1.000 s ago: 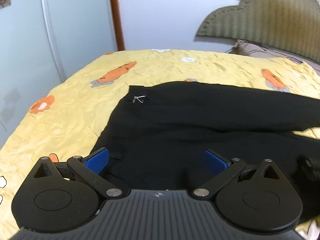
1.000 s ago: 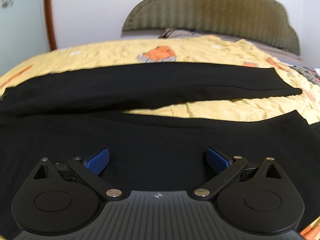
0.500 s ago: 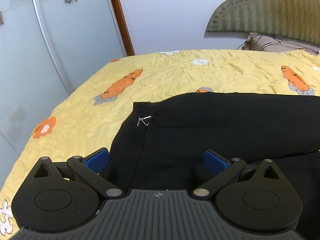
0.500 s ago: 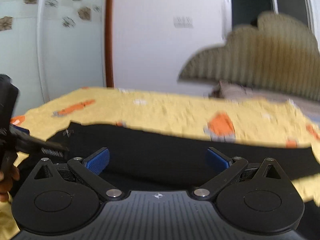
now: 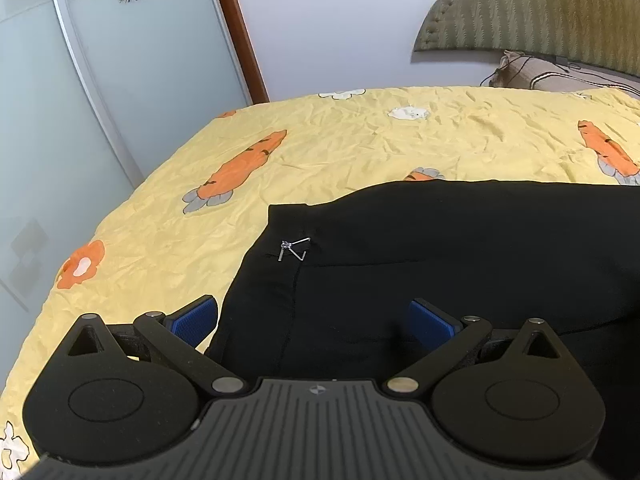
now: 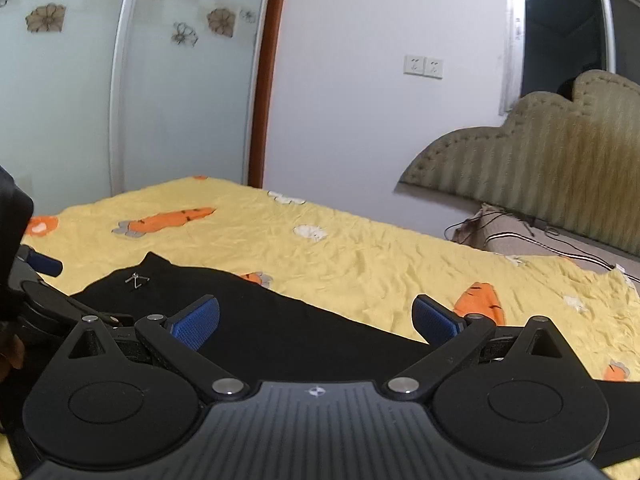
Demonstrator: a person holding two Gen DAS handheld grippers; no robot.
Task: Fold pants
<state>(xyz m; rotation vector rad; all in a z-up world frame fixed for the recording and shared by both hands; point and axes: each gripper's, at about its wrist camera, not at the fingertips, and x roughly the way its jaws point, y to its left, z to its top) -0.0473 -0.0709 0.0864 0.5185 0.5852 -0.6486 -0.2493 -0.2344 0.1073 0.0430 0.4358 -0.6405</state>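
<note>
Left wrist view: left gripper [image 5: 314, 322] spread wide, nothing between the blue pads [image 5: 191, 323], hovering over the waistband end of the black pants [image 5: 460, 264]. Pants lie flat on the yellow carrot-print bedsheet [image 5: 360, 148], small metal clasp [image 5: 294, 249] showing near the waistband corner. Versus 0.5 s ago the framing is nearly identical: same clasp position, same pad spacing; 1.0 s ago the camera sat lower and further right, with a second pant layer visible nearer the lens.

Right wrist view: right gripper [image 6: 316, 322] also released, pads [image 6: 436, 320] wide apart, holding nothing. It looks across the pants [image 6: 280, 320] toward the headboard [image 6: 540, 152] and wall sockets [image 6: 423, 67]. Left gripper [image 6: 40, 292] shows at the left edge, beside the waistband. Change here is larger: 1.0 s ago this camera faced both pant legs lying apart with sheet between them; 0.5 s ago blurred; now sharp, only one dark band of fabric visible.
</note>
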